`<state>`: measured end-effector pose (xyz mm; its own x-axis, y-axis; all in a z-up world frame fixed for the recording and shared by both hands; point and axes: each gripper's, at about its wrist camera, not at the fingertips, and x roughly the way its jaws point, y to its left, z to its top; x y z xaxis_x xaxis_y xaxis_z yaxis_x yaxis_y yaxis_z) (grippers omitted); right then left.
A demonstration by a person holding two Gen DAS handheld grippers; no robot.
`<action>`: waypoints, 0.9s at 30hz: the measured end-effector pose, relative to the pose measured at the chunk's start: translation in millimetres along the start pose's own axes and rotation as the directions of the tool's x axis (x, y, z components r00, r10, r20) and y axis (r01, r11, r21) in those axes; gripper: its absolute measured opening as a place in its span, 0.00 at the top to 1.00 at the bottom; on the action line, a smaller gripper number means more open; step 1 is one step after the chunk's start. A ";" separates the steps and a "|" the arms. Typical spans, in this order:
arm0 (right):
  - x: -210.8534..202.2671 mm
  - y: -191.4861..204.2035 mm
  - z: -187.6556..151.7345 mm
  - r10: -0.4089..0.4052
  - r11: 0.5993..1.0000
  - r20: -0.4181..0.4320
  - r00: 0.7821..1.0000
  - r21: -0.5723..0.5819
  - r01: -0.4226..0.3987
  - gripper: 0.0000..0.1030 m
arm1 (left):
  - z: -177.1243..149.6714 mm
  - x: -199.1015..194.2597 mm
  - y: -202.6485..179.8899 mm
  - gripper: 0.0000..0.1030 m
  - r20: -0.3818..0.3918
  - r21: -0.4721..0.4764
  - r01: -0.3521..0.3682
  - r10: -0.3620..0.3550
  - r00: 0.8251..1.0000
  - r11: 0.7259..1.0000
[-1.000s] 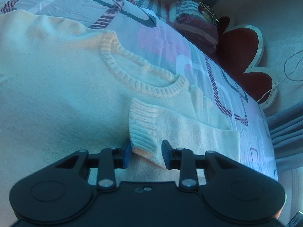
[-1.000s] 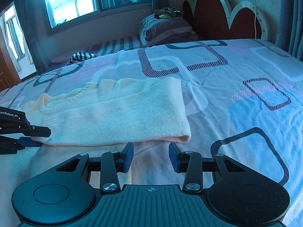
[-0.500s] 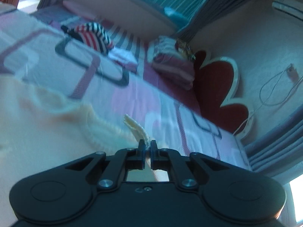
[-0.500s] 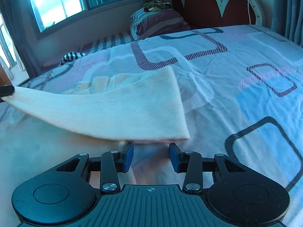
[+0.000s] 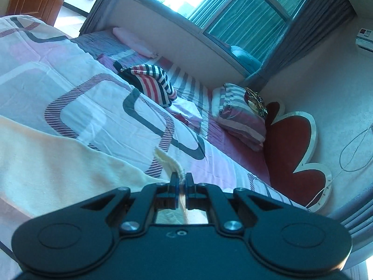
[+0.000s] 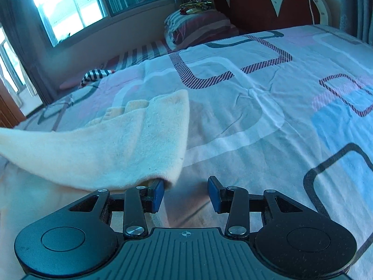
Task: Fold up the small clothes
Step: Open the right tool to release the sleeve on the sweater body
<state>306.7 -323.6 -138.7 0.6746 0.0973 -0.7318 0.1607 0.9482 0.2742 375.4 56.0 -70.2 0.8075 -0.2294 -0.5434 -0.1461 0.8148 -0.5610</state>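
Left gripper (image 5: 181, 181) clamped on a ribbed edge of the cream sweater (image 5: 46, 163), fingers (image 5: 174, 182) pressed together around the knit. Only from the right wrist view: sleeve lifted off the bed (image 6: 256, 116) in a sagging arc, right gripper (image 6: 185, 194) below its fold (fingers well apart, gripping nothing). Only from the left: striped garment (image 5: 151, 86) and pillow (image 5: 240, 114) beyond
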 end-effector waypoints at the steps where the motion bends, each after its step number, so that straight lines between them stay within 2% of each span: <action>1: 1.1 0.2 1.7 0.013 1.000 0.003 1.000 0.002 -0.013 0.73 | -0.6 -0.8 2.6 0.97 0.005 0.011 -0.009 0.009 1.000 1.000; 2: 1.3 0.7 3.4 0.027 1.000 0.009 1.000 -0.004 -0.027 0.94 | -2.1 -0.5 4.0 0.97 0.007 0.019 -0.020 0.020 1.000 1.000; 3: 2.6 1.8 5.7 0.037 0.999 0.003 0.999 -0.025 -0.037 0.99 | -3.6 0.3 6.9 0.97 0.005 0.015 -0.030 0.030 1.000 0.999; 6: -0.5 -1.4 7.9 -0.030 0.996 0.046 0.998 -0.088 0.034 0.99 | -10.1 5.0 20.7 0.97 -0.013 -0.003 -0.062 0.062 0.998 0.998; 8: 0.1 -1.5 4.5 -0.082 0.985 0.066 0.994 -0.147 0.091 0.99 | -19.2 12.0 25.1 0.97 -0.035 0.031 -0.093 0.094 0.995 0.995; 11: 7.2 0.7 -6.5 -0.112 0.971 0.046 0.993 -0.206 0.119 0.99 | -35.5 23.7 38.6 0.97 -0.089 0.051 -0.147 0.151 0.984 0.988; 13: 1.0 -2.8 -6.5 -0.088 0.980 0.046 0.995 -0.176 0.095 0.98 | -42.9 25.8 45.0 0.97 -0.104 0.073 -0.177 0.184 0.977 0.982; 17: -18.2 -21.3 -0.3 -0.004 0.999 0.028 1.000 -0.044 0.006 0.97 | -49.8 20.2 51.8 0.95 -0.128 0.111 -0.176 0.190 0.973 0.978; 18: -22.2 -24.5 0.9 0.019 1.000 0.033 0.999 -0.018 -0.018 0.94 | -50.4 18.5 53.3 0.94 -0.129 0.110 -0.177 0.190 0.973 0.978; 19: -25.4 -26.5 3.0 0.038 0.999 0.037 0.999 0.008 -0.038 0.85 | -51.0 17.2 55.1 0.89 -0.130 0.102 -0.180 0.192 0.973 0.978; 20: -26.2 -27.6 5.8 0.054 0.998 0.041 0.998 0.030 -0.055 0.76 | -51.2 16.7 57.9 0.79 -0.137 0.087 -0.183 0.194 0.971 0.979; 21: -26.5 -27.3 8.3 0.067 0.997 0.047 0.997 0.038 -0.069 0.55 | -51.3 16.2 60.0 0.75 -0.149 0.067 -0.180 0.188 0.971 0.981; 22: -26.0 -25.8 10.5 0.070 0.996 0.054 0.996 0.042 -0.073 0.47 | -50.8 17.1 62.5 0.66 -0.160 0.047 -0.180 0.185 0.970 0.983; 23: -24.7 -24.0 11.9 0.068 0.997 0.061 0.996 0.039 -0.070 0.47 | -51.0 17.3 64.0 0.57 -0.166 0.032 -0.177 0.180 0.970 0.984; 27: -9.4 -14.4 12.5 0.089 0.996 -0.020 0.996 0.007 -0.089 0.47 | -51.4 22.4 62.4 0.42 -0.181 0.007 -0.161 0.160 0.971 0.987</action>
<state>307.0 -341.9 -127.9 0.6716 0.1873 -0.7168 0.1054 0.9335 0.3426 355.0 74.2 -149.5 0.6571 -0.1889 -0.7297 -0.2698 0.8450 -0.4617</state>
